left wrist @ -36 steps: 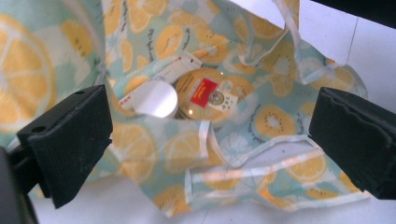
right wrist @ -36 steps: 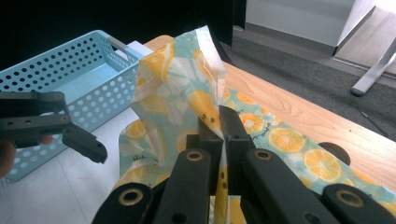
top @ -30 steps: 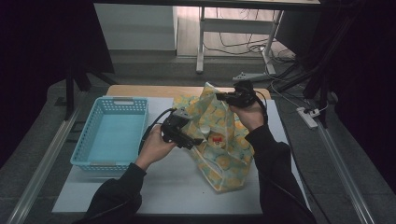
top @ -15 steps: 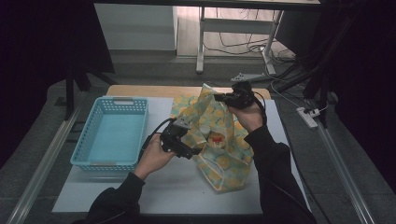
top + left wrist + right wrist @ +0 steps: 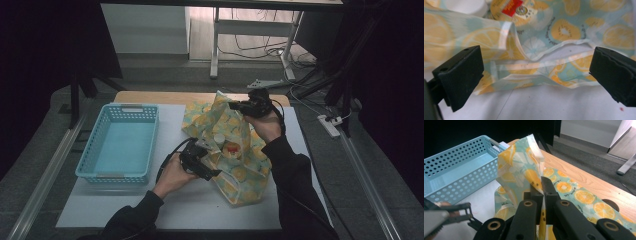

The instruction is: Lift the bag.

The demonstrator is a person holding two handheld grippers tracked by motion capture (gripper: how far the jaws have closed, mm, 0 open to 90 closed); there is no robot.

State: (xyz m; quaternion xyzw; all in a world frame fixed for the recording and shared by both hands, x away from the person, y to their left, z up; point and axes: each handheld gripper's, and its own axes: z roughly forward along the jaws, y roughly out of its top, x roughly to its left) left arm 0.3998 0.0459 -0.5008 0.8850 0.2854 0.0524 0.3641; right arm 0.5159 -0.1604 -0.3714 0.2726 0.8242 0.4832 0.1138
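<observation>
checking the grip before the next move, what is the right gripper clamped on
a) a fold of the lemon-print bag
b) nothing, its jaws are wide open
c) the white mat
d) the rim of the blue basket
a: in the right gripper view the right gripper has its jaws pressed together on a raised fold of the lemon-print bag, well apart from the blue basket.

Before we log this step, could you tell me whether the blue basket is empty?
Empty: the blue basket shows only its bare floor in the high view.
</observation>
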